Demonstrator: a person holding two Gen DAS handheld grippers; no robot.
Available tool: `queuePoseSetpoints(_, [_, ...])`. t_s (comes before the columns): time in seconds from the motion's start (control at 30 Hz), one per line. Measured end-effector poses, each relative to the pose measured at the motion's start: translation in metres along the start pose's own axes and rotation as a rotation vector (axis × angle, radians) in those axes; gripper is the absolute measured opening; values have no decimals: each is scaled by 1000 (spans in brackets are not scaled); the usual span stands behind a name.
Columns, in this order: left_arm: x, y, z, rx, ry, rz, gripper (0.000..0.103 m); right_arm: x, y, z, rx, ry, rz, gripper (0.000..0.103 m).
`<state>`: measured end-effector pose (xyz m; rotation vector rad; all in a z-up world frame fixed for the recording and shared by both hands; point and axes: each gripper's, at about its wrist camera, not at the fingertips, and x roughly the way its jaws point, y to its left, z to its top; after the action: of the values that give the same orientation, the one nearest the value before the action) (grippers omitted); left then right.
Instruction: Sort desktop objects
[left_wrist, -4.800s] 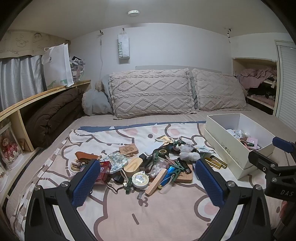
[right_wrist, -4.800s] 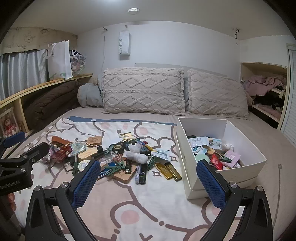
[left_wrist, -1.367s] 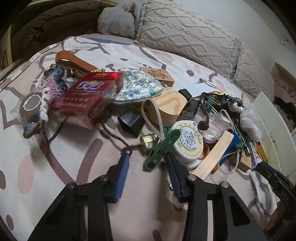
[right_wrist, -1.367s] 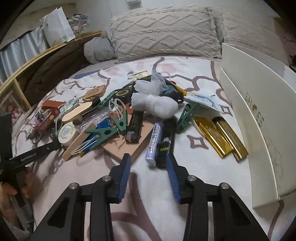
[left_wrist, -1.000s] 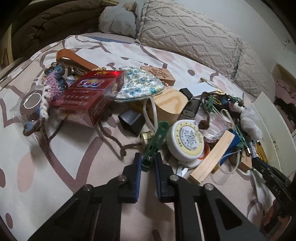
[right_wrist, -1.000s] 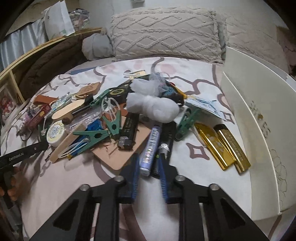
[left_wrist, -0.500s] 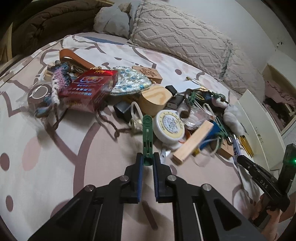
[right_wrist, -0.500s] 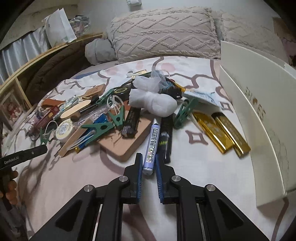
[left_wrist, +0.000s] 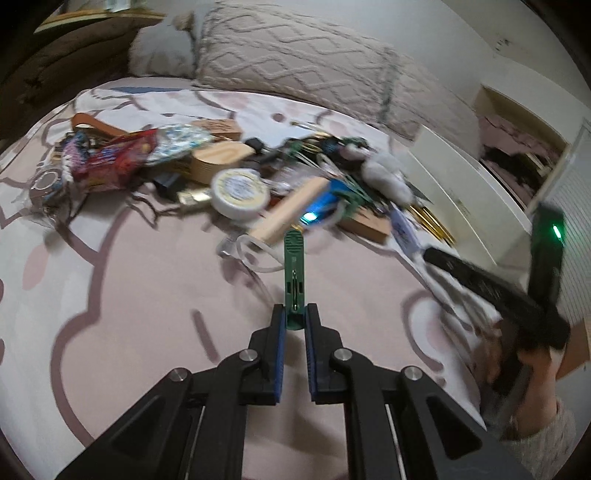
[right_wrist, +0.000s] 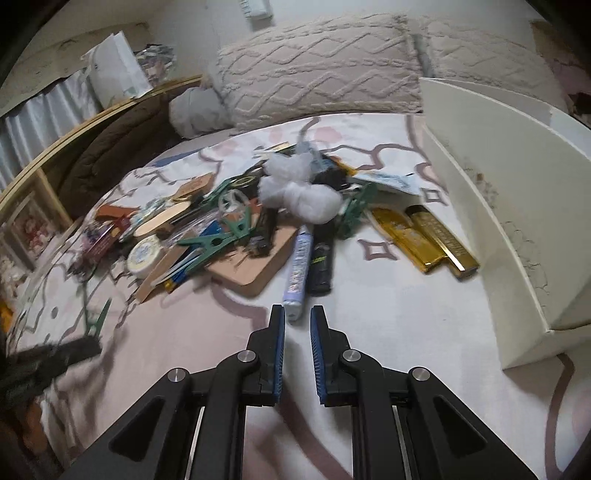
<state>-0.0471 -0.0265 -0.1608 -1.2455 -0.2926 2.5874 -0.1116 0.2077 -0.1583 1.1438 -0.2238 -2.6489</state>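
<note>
Left hand-held gripper (left_wrist: 294, 320) is clamping the green clothespin (left_wrist: 294, 273) above the bed (left_wrist: 129, 295); right hand-held gripper (right_wrist: 297, 320) is pinching the lilac marker (right_wrist: 300, 264) near the white box (right_wrist: 517, 221).

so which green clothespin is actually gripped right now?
The green clothespin clamped by its tail in the left hand-held gripper, lifted clear of the pile. The other green clothespins lie loose among the clutter.

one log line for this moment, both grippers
left gripper: shut on green clothespin | right gripper: shut on lilac pen | white box: ahead
</note>
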Motion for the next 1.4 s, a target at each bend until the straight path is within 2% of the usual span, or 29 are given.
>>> queuePoseSetpoints(0.2, [3,-20,-10,49,38,-45,10,4,6,8,-38,8,-10,15])
queuePoseSetpoints(0.33, [6,-27,-14,72,56,-47,10,8,7,15,-50,9,-22,15])
queuePoseSetpoints(0.7, [14,-30,-18,110,73,12,10,32,13,23,-83,49,-30,15])
queuePoseSetpoints(1.07, [9,-20,-15,112,56,84,11,19,12,15,-85,36,-5,15])
queuePoseSetpoints(1.13, [9,-17,-14,101,57,90,14,10,14,7,-90,48,13,14])
queuePoseSetpoints(1.2, [8,-15,-13,93,55,85,26,1,16,0,-96,55,29,14])
queuePoseSetpoints(1.27, [7,-16,-13,95,51,82,31,-6,18,-4,-100,57,45,14])
queuePoseSetpoints(1.4, [6,-17,-13,107,46,99,34,-14,24,-9,-97,63,94,14])
